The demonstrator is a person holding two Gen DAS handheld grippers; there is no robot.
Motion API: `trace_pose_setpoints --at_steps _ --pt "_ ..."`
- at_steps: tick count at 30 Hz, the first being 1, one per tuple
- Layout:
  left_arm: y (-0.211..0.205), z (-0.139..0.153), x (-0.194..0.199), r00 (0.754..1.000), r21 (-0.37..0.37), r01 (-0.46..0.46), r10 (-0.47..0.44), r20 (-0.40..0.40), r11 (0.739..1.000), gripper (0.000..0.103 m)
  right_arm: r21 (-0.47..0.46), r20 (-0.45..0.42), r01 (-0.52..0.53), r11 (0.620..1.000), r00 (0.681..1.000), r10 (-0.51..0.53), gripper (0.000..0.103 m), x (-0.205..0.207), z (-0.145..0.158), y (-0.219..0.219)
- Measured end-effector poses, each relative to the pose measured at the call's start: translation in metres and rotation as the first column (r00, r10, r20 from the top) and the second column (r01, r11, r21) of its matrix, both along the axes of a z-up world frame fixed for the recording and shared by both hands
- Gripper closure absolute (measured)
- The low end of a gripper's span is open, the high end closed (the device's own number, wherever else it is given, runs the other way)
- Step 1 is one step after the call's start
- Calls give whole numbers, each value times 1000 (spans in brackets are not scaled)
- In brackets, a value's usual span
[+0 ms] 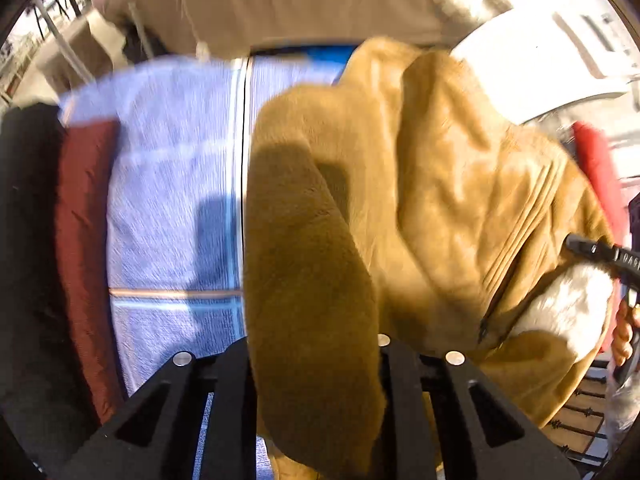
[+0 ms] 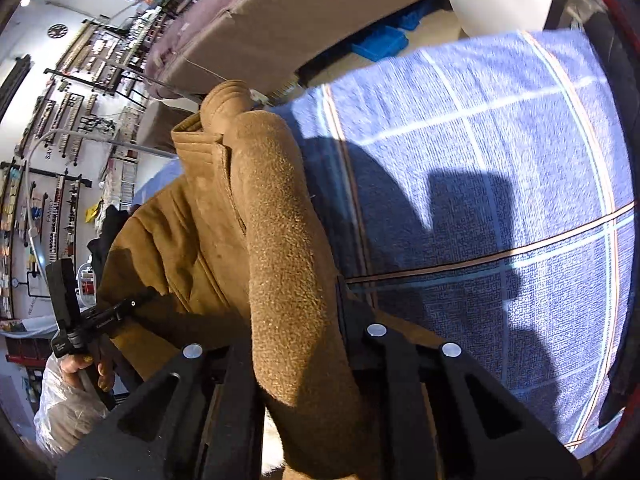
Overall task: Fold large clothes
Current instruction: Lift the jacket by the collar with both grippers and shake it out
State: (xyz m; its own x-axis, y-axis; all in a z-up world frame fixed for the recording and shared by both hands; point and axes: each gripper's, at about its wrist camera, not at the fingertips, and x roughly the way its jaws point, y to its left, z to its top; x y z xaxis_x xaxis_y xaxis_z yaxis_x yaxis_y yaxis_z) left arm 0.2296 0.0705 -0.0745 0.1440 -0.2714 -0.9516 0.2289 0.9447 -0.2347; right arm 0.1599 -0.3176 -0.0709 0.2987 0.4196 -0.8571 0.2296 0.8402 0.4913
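Observation:
A tan fleece jacket (image 1: 440, 180) with a white lining (image 1: 568, 304) hangs bunched over a blue checked blanket (image 1: 172, 200). My left gripper (image 1: 312, 344) is shut on a thick fold of the jacket that fills the space between its black fingers. In the right wrist view the jacket (image 2: 200, 232) shows its collar at the top. There my right gripper (image 2: 300, 336) is shut on a rolled tan fold. Each view also shows the other gripper at the jacket's edge: the right gripper (image 1: 600, 252) held by a hand (image 1: 624, 332), and the left gripper (image 2: 120, 308).
The blue checked blanket (image 2: 500, 160) covers the surface below. A dark red cloth (image 1: 84, 240) and a black cloth (image 1: 28, 240) lie along its left side, a red item (image 1: 596, 160) at the right. A beige padded piece (image 2: 280, 12) and blue crate (image 2: 380, 44) stand beyond.

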Motion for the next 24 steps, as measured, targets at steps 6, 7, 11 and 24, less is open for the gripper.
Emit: trace_pose_setpoints --at_steps 6,7,11,24 --pt "15 111 -19 959 -99 25 4 283 995 87 52 274 5 999 961 -19 91 -25 112 -8" --pt "20 128 -25 948 -118 36 4 320 992 87 79 306 9 997 951 -33 91 -34 128 -12" --pt "34 179 -61 910 -171 83 -5 414 982 87 105 438 -17 994 898 -31 91 -79 164 -19" --pt "75 274 -136 870 -258 198 -48 491 946 88 144 553 -60 988 833 -30 91 -159 252 -48"
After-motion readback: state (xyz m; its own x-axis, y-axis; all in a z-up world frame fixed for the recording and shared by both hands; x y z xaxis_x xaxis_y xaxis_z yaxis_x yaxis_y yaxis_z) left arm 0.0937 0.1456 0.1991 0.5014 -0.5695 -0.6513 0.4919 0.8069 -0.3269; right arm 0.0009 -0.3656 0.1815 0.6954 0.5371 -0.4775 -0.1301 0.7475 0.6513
